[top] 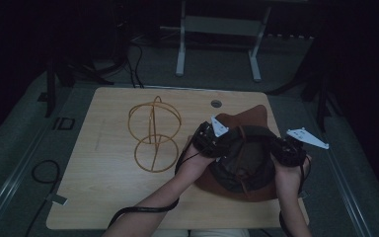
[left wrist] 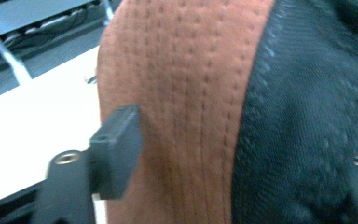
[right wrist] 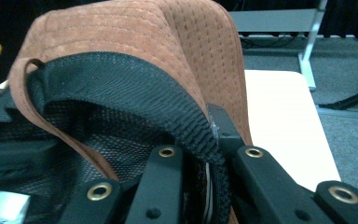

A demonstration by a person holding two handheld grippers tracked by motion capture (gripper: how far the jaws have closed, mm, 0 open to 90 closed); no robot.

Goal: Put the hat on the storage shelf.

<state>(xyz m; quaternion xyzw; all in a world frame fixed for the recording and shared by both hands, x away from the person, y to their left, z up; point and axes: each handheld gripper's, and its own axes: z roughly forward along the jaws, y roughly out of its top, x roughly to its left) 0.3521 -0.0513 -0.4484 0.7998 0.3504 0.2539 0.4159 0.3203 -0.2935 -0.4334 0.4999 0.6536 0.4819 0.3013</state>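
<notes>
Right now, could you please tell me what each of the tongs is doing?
Left tongs: at the hat's brown brim; grip cannot be told.
Right tongs: shut on the hat's black inner band.

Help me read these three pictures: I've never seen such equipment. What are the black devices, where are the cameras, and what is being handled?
A person sits at a light wooden table holding a black two-jaw hand gripper in each hand. The high view looks down from above: the left gripper and right gripper sit at opposite sides of a brown wide-brimmed hat with a black mesh lining, lying upside down. A gold wire stand of rings stands beside it, untouched. The other two pictures come from cameras riding on the grippers. In the right gripper view, the jaws are pinching the hat's folded brim edge. In the left gripper view, one jaw lies against the stitched brown brim; the other is hidden, so its grip is unclear.
</notes>
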